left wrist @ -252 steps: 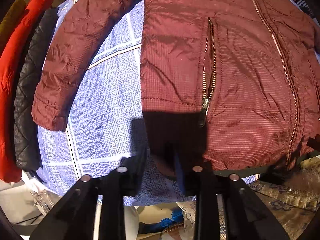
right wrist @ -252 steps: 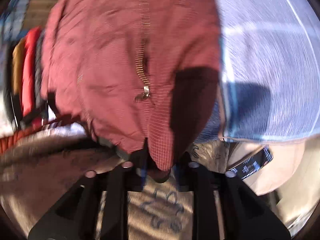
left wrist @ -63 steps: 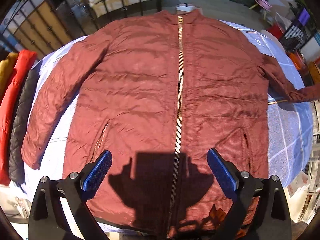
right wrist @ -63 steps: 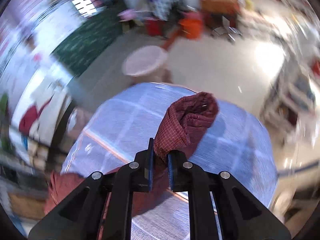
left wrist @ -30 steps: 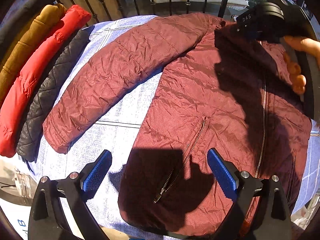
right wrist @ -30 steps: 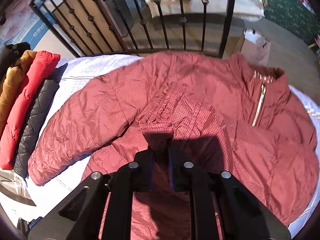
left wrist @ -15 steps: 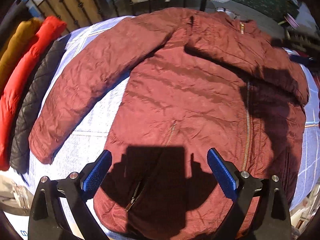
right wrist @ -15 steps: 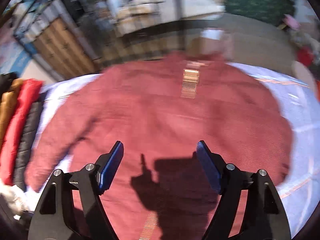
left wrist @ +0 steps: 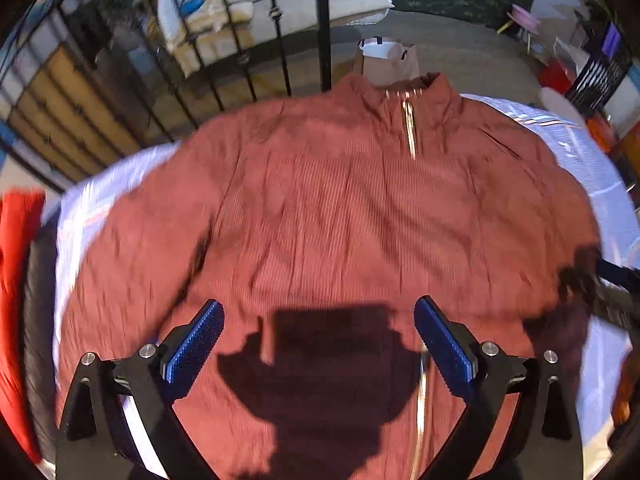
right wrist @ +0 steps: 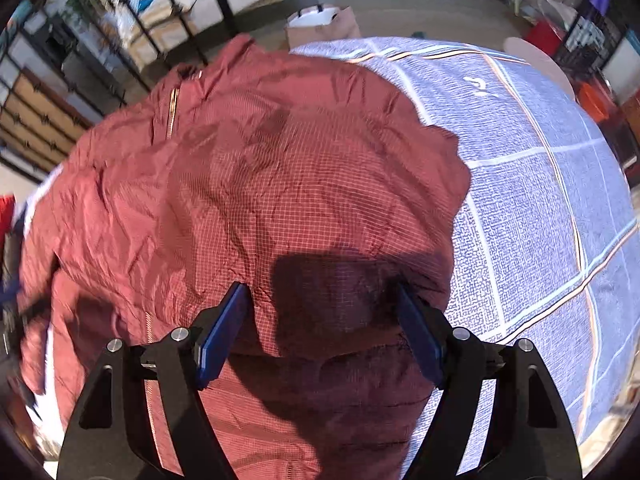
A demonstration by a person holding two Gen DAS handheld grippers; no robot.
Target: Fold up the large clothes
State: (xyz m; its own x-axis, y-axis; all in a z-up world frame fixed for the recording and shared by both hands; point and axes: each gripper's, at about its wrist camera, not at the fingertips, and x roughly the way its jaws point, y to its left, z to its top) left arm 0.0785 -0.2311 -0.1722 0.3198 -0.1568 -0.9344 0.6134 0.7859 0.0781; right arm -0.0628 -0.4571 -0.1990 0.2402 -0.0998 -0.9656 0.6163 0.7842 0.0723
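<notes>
Maroon jacket (left wrist: 340,220) lies front-up, zip closed, on the tabletop under a blue patterned cloth (right wrist: 540,200). Collar points toward the far edge, near the black iron railing (left wrist: 322,24).

Right sleeve (right wrist: 320,184): folded in across the chest, cuff lying over the front panel. Judged complete for that side.

Left sleeve (left wrist: 132,248): stretched outward toward the stack of other coats (left wrist: 16,280) at the tabletop's left edge. Not yet folded.

Left gripper (left wrist: 318,340): jaws released and spread wide above the lower front of the jacket, nothing between them. Picture is motion-blurred.

Right gripper (right wrist: 324,328): jaws have just been opening; they stand apart over the folded sleeve, the fabric lying below and not pinched between the pads.

Progress assessment: early to middle stage. One sleeve fold done. Remaining, as judged: bring the left sleeve across, then fold the body, hem to collar or in thirds

Hem condition cannot be confirmed; it lies under the grippers and their shadows
</notes>
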